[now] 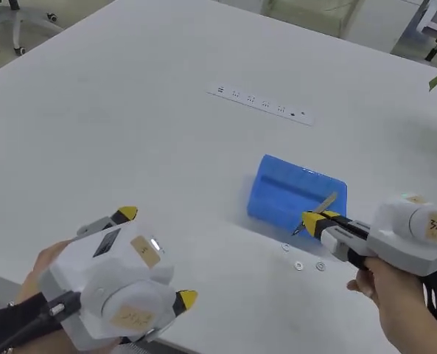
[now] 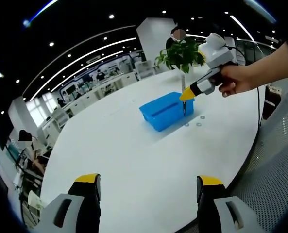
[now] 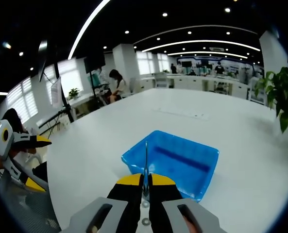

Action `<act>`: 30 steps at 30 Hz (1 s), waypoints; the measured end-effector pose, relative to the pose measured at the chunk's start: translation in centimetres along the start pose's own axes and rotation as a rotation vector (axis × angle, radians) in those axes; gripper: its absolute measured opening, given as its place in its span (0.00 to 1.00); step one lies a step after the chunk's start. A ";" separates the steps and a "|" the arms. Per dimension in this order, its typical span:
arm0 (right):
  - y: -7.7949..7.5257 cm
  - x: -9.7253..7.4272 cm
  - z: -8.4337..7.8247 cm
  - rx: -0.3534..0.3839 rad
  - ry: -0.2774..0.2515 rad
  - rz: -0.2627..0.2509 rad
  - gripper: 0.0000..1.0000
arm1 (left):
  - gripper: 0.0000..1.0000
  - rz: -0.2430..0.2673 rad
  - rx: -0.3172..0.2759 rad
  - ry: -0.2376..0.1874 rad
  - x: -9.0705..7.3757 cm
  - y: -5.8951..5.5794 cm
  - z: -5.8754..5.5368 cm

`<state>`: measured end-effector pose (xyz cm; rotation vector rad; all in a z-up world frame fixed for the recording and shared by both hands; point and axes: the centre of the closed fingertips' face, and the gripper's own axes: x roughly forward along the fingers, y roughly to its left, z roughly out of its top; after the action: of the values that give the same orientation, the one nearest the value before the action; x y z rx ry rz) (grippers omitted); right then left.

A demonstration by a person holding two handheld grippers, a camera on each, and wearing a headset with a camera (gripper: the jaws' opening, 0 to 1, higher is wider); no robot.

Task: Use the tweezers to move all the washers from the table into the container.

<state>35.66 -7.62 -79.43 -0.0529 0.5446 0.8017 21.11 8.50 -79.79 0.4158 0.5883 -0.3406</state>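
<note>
The right gripper [image 1: 315, 220] is clenching its jaws on the tweezers [image 1: 324, 205], gripping them partway along their length between the yellow-tipped fingers. A hand [image 1: 384, 291] is holding this gripper at the near right of the white table [image 1: 130, 118]. The tweezers are hanging at the near edge of the blue container [image 1: 288, 181]; in the left gripper view they are pointing down beside the container's corner, and whether their tips are carrying anything cannot be told. Three washers [image 1: 299, 265] are lying on the table just beside the container's near wall, below the right gripper, close together and outside the container. The container is sitting open and upright towards the right of the table, with a white power strip [image 1: 261, 103] lying well beyond it. The left gripper [image 1: 157, 256] is hovering at the near left edge of the table, well apart from the container, with its jaws spread wide and grasping nothing. A potted plant [image 3: 279, 97] is standing at the far right.
</note>
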 end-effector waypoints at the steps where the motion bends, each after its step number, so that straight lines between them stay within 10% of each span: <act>1: 0.1 -0.1 0.2 -0.002 -0.005 0.000 0.00 | 0.83 0.001 -0.001 0.001 0.0 0.0 0.0; 15: 0.2 0.9 -2.6 -0.108 0.063 -0.014 0.02 | 0.83 -0.001 0.001 0.012 0.1 0.0 -0.2; 30: 0.0 1.2 -2.8 -0.046 0.034 -0.023 0.03 | 0.83 0.005 0.001 0.015 0.1 0.1 -0.2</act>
<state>35.10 -7.50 -82.38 -0.1153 0.5570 0.7922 21.11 8.69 -79.99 0.4208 0.6022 -0.3335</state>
